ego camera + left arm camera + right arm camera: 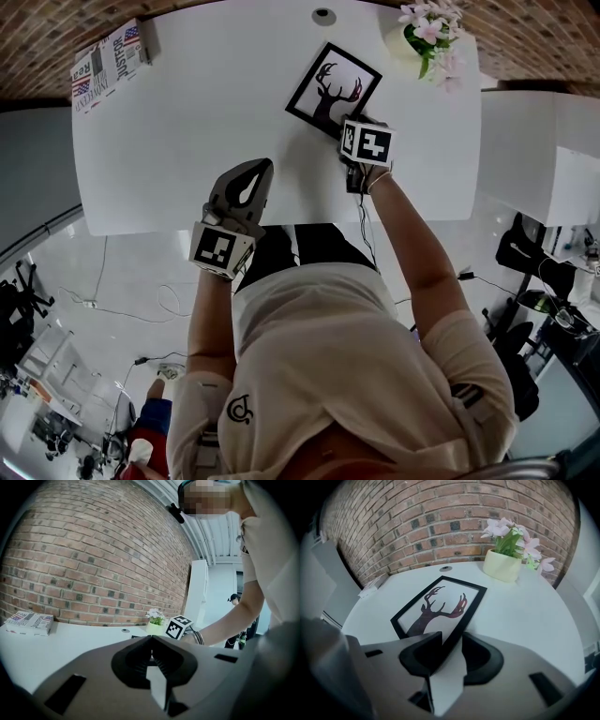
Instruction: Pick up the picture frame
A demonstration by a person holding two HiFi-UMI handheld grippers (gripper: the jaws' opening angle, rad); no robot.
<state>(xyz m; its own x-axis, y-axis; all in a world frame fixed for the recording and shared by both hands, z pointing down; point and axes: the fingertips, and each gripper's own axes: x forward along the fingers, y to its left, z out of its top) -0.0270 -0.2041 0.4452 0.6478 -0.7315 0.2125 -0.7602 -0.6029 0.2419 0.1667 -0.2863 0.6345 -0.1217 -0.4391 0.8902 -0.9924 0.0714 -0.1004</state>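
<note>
The picture frame [334, 87], black-edged with a dark stag silhouette, lies tilted on the white table [187, 141]. In the right gripper view the picture frame [440, 606] reaches toward me, and its near right corner sits between the jaws. My right gripper [450, 641] points steeply down and holds that corner, with one pad over the glass and the other against the black border. In the head view my right gripper [356, 150] is at the frame's near corner. My left gripper [251, 178] hovers shut and holding nothing over the table's near edge, and my left gripper [150, 638] faces the brick wall.
A pale pot of pink flowers [427, 33] stands at the table's back right, just beyond the frame. The flowers [506, 550] also show in the right gripper view. A stack of printed papers [108, 61] lies at the back left corner. A small round grommet [324, 15] sits by the far edge.
</note>
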